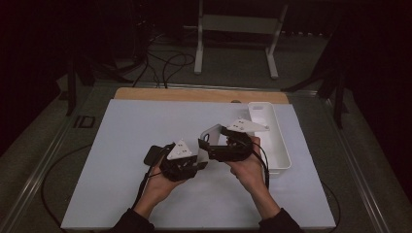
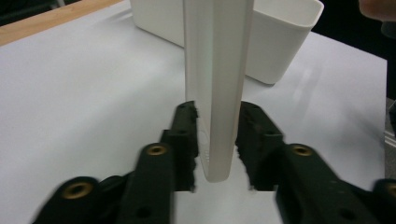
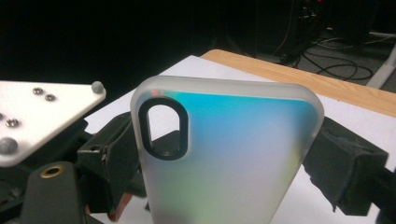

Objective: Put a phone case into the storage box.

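A translucent white phone case (image 3: 233, 158) with an oval camera hole stands upright above the white mat, between both grippers. My right gripper (image 3: 229, 149) is shut on it across its width, one pad on each long edge. In the left gripper view the phone case (image 2: 217, 70) is edge-on, and my left gripper (image 2: 218, 107) is shut on its lower end, pads against both faces. From above, the left gripper (image 1: 197, 162) and right gripper (image 1: 206, 145) meet at mid-table, with the case (image 1: 212, 131) rising between them.
A white rectangular bin (image 1: 281, 145) lies at the right of the mat, close behind the right hand; its wall (image 2: 280, 42) is also just beyond the case. A flat black object (image 1: 153, 154) lies left of the left gripper. A wooden table edge (image 1: 194, 94) borders the mat's far side.
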Tool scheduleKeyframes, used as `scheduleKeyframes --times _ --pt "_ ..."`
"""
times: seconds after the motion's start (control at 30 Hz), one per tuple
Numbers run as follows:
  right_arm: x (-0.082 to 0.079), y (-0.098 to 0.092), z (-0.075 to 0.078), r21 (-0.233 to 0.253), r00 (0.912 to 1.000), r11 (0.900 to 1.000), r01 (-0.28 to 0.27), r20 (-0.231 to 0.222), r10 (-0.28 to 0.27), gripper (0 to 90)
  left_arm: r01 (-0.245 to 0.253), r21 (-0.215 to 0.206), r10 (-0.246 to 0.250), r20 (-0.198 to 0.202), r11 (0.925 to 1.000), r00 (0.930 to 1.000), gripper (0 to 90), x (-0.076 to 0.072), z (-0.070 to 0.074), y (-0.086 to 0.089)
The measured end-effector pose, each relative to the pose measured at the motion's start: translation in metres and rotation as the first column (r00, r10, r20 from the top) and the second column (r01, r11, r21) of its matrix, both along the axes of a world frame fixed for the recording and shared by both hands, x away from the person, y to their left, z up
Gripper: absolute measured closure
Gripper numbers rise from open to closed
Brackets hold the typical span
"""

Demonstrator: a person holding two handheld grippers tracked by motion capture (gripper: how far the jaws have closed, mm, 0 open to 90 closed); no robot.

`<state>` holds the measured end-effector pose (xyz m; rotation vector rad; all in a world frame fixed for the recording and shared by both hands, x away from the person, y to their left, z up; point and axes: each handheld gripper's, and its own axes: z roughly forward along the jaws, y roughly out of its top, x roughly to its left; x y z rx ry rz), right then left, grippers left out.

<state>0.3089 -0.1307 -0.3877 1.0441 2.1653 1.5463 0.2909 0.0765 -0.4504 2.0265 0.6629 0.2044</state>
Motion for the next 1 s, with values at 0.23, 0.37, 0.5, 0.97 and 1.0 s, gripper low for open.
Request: scheduleKeyframes --times 0.23,0.37,0.5,0.97,1.0 --pt "0.001 -0.003 0.000 -0.002 0.9998 1.000 0.018 0.006 -0.018 16.8 -0.055 -0.018 0.055 0.027 0.9983 0.9981 35.0 -0.001 0.005 0.005" --pt "0.001 -0.004 0.000 -0.009 0.9997 1.000 0.024 0.007 -0.023 16.7 -0.075 -0.012 0.076 0.056 0.9971 0.9956 21.7 -0.003 0.007 0.007" --pt "0.002 -0.007 0.000 -0.010 0.9995 0.999 0.032 0.009 -0.032 16.7 -0.112 -0.024 0.113 0.078 0.9935 0.9905 12.3 -0.004 0.010 0.012" --pt "0.005 -0.013 0.000 -0.031 0.9987 0.998 0.049 0.015 -0.049 16.7 -0.210 -0.045 0.214 0.116 0.9768 0.9700 0.0 -0.009 0.008 0.054" --pt "0.005 -0.014 -0.001 -0.037 0.9987 0.998 0.048 0.017 -0.048 16.7 -0.223 -0.046 0.227 0.124 0.9738 0.9660 0.0 -0.011 0.008 0.061"
